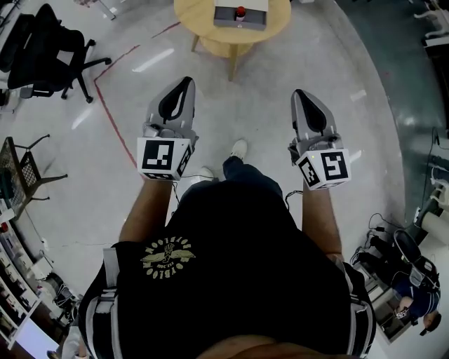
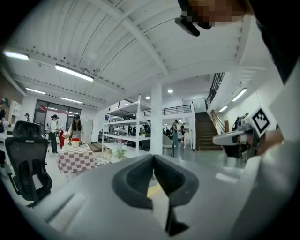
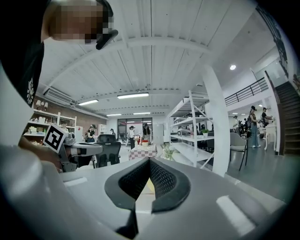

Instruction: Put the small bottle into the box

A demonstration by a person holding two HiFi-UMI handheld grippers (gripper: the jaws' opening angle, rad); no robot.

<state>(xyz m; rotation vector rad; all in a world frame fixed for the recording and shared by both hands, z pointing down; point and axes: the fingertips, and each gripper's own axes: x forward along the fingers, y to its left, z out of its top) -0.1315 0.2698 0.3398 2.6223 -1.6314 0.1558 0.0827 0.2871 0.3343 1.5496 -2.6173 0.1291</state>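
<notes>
Left gripper [image 1: 186,83]: jaws were pressed together, empty, aimed toward the round table [image 1: 277,21].
Right gripper [image 1: 299,93]: likewise closed, holding nothing, well short of the table.
Small bottle [image 1: 240,12]: on the table by the grey box [image 1: 224,19]; red cap up, long axis apparently upright.
</notes>
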